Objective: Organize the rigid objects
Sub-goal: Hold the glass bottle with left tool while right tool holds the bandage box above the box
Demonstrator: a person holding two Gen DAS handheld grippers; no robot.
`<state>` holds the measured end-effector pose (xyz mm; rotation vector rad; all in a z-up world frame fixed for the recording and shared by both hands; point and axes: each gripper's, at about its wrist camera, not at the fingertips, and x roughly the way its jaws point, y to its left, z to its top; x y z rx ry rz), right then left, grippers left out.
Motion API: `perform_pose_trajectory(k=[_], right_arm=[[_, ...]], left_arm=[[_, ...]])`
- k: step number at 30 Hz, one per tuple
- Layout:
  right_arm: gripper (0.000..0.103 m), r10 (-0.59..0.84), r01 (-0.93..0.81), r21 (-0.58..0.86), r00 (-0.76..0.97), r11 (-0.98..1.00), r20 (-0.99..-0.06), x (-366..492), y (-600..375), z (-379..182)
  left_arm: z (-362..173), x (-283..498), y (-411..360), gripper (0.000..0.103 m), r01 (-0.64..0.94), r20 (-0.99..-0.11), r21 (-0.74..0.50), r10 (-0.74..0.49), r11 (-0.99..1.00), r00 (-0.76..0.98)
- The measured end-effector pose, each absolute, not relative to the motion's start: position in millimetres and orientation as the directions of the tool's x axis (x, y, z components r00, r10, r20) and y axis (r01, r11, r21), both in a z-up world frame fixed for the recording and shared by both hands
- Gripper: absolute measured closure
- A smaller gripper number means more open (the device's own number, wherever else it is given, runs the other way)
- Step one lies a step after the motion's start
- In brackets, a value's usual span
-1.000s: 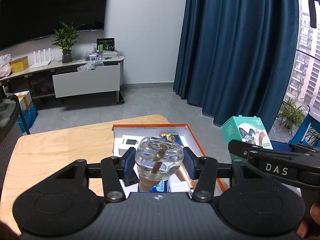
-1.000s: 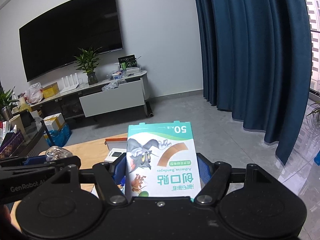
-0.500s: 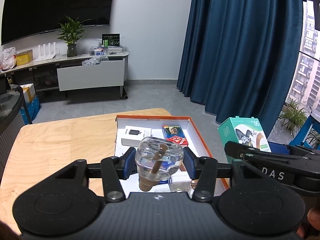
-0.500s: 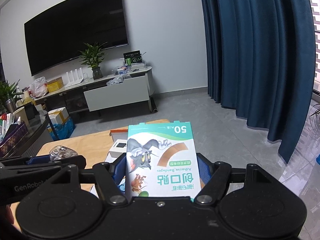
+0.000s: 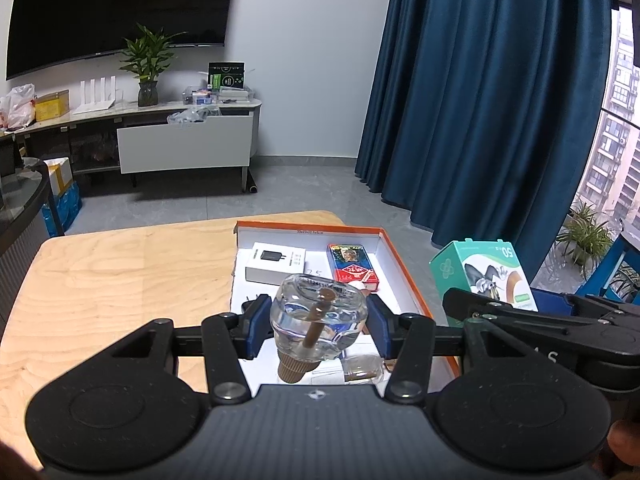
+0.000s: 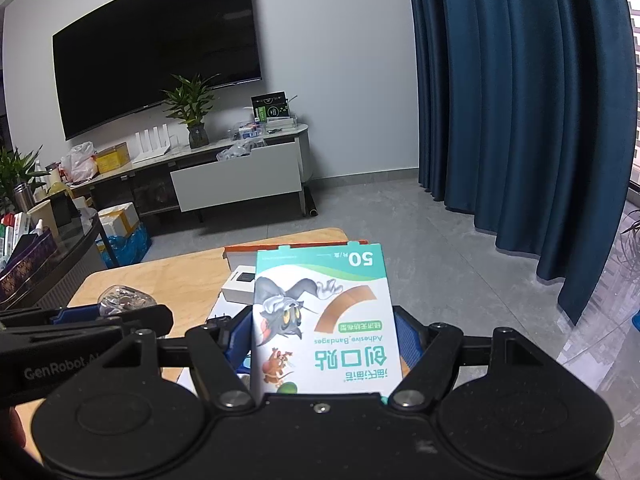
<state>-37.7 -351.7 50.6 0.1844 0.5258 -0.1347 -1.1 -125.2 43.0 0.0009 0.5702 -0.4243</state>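
The left claw (image 5: 318,322) grips a glass bottle (image 5: 318,318) above the near end of an orange-rimmed tray (image 5: 404,270) on the tabletop (image 5: 120,272). The right claw (image 6: 324,344) clamps a bandage box (image 6: 324,320) right of the tray.

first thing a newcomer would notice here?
Each tool is gripping something in mid-air: the left tool is shut on a clear glass bottle with a brown cap, the right tool on a green bandage box with a cartoon cat. Below them on the wooden table lies an orange-rimmed tray with a white box and a red card pack at its far end.
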Motion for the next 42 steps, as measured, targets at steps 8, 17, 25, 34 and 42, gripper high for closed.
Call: perform_pose_trajectory(k=[8,17,25,34,42], right_arm=[[0.019,-0.078,0.174,0.141,0.855,0.975,-0.513,-37.0,-354.7,50.3],[0.019,-0.073,0.171,0.141,0.848,0.975,-0.525,-33.4,-355.8,44.0],[0.019,-0.073,0.172,0.140,0.846,0.975,-0.529,-31.9,-356.3,43.4],[0.019,-0.064,0.167,0.145,0.840,0.975,-0.539,-25.9,-355.7,39.5],[0.018,-0.063,0.167,0.144,0.837,0.975,-0.544,-24.5,-355.7,36.3]], left_arm=[[39.1,1.0,-123.0,0.051,0.386,-0.529,-0.128,-0.392,0.913,0.753],[37.5,5.7,-121.8,0.051,0.382,-0.537,-0.136,-0.392,0.914,0.747],[33.3,6.7,-121.9,0.051,0.384,-0.544,-0.145,-0.398,0.912,0.739],[30.9,7.0,-121.1,0.051,0.393,-0.545,-0.137,-0.401,0.909,0.736],[28.2,8.2,-120.6,0.051,0.396,-0.547,-0.133,-0.401,0.908,0.735]])
